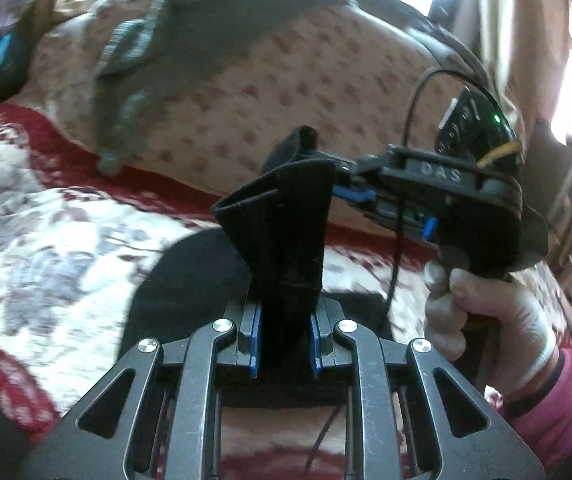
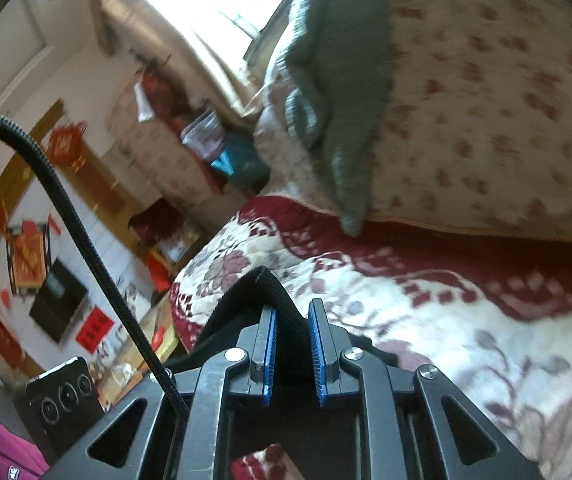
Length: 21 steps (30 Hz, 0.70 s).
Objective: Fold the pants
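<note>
Both claws are clamping the black pants [image 1: 286, 240]: the left claw [image 1: 285, 344] below, the right claw [image 1: 339, 178] above-right, stretching the band's long axis between them over the bed [image 1: 66, 240].

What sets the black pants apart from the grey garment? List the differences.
The black pants are lifted off the bed, clamped by the left hand-held gripper and right hand-held gripper; the grey garment lies untouched on the floral quilt. The pants are black with a ribbed waistband; the garment is grey knit. Both are soft clothing.
</note>
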Each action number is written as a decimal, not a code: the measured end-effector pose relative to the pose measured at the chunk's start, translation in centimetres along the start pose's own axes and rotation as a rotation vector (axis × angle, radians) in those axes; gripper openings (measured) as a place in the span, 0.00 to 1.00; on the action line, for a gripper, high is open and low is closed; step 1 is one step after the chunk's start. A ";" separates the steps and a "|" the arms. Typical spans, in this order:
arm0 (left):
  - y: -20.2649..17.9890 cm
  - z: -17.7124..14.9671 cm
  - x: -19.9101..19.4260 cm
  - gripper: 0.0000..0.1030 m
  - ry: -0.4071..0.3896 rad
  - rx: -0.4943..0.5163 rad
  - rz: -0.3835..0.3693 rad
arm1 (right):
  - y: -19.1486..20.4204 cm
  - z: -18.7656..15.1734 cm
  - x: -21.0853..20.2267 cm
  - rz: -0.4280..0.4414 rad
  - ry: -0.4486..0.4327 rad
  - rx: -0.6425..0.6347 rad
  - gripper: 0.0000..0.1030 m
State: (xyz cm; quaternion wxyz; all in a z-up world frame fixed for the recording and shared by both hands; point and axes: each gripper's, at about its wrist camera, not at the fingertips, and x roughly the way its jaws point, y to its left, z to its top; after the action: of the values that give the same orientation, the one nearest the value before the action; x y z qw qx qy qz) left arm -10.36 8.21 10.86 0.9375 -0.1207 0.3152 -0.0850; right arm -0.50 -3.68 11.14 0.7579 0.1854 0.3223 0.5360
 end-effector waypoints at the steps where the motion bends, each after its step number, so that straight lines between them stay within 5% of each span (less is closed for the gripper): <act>1: -0.8 -0.2 0.6 0.17 0.013 0.019 -0.007 | -0.9 -0.6 -1.1 -0.009 -0.013 0.021 0.15; 6: -4.2 -2.2 3.9 0.17 0.090 0.099 -0.020 | -4.8 -3.4 -5.5 -0.060 -0.054 0.112 0.14; 10: -5.1 -3.5 6.5 0.17 0.185 0.093 -0.024 | -8.8 -6.0 -7.0 -0.190 -0.048 0.211 0.15; 14: -5.8 -3.7 6.1 0.39 0.217 0.093 -0.157 | -10.4 -7.5 -8.7 -0.274 -0.038 0.287 0.32; 17: -6.1 -3.3 4.3 0.41 0.184 0.133 -0.219 | -10.1 -7.9 -10.6 -0.316 -0.063 0.301 0.41; 21: -3.9 -2.6 2.6 0.41 0.155 0.118 -0.166 | -9.3 -8.2 -13.4 -0.297 -0.098 0.327 0.50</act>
State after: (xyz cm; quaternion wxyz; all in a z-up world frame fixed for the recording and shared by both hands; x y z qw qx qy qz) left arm -10.21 3.36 8.46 0.9055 -0.0843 0.3699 -0.1899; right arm -2.60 -20.03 3.30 0.8031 0.2819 0.3915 0.3497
